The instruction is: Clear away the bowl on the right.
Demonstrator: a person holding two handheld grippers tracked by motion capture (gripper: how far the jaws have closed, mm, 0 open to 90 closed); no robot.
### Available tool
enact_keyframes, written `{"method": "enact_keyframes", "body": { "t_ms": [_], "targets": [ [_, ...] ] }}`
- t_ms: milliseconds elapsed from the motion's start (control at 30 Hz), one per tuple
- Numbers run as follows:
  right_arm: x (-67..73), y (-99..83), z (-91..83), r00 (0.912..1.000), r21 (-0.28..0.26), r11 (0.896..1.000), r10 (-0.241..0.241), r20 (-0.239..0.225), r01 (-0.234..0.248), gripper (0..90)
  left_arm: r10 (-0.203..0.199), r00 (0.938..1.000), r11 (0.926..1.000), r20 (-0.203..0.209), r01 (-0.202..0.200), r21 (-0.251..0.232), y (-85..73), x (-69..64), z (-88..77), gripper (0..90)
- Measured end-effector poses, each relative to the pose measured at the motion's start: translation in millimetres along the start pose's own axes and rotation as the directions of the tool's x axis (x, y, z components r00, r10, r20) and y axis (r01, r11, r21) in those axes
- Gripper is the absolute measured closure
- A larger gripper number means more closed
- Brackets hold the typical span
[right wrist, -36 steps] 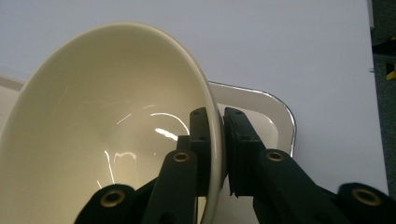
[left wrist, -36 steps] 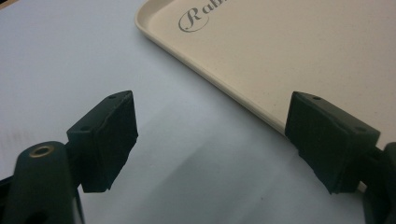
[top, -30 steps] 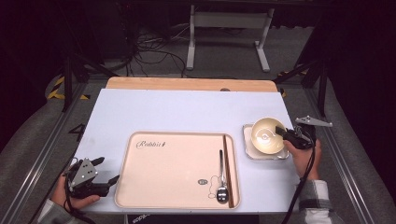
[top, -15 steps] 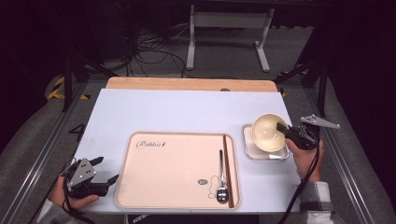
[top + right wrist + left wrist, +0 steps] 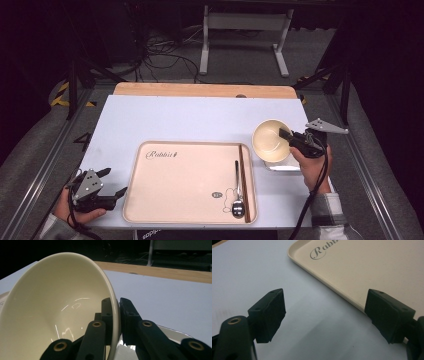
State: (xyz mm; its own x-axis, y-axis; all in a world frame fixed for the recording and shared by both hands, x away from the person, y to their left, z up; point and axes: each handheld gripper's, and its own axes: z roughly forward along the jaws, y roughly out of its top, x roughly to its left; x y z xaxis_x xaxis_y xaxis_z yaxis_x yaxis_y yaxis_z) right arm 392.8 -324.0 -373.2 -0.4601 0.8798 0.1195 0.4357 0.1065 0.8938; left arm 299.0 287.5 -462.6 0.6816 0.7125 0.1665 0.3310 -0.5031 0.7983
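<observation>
Your right gripper [image 5: 117,315] pinches the rim of the smooth, glossy cream bowl [image 5: 270,140], tilted above a white square plate [image 5: 285,166] right of the tray. Your left gripper [image 5: 325,315] rests spread wide beside that matte beige tray [image 5: 367,267], lettered "Rabbit", on the pale blue tabletop [image 5: 200,117]. Beyond: wooden edge, dark floor.

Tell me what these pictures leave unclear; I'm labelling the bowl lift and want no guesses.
- The bowl underside: high view, hidden by its own wall.
- The white dish beneath it: high view, partly covered by the bowl and the right gripper.
- Small mark on the tray: high view, too small to read.
- Tray lettering: left gripper view, cut off by the top edge.
</observation>
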Motion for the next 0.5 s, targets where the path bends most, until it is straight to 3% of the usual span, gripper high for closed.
{"method": "enact_keyframes", "body": {
  "t_ms": [333, 500],
  "targets": [
    [47.7, 6.8, 37.9, 0.9949, 0.05, 0.997, -0.053, -0.086, 0.057, 82.7, 0.002, 1.0, 1.0, 0.001, -0.002, 0.004, -0.2, 0.9, 0.8, 17.9],
    [74.7, 8.2, 62.2, 0.9862, 0.09, 0.99, -0.091, -0.138, 0.104, 82.7, 0.003, 1.0, 1.0, 0.006, -0.003, 0.002, -0.4, 0.9, 0.5, 17.9]
  ]
}}
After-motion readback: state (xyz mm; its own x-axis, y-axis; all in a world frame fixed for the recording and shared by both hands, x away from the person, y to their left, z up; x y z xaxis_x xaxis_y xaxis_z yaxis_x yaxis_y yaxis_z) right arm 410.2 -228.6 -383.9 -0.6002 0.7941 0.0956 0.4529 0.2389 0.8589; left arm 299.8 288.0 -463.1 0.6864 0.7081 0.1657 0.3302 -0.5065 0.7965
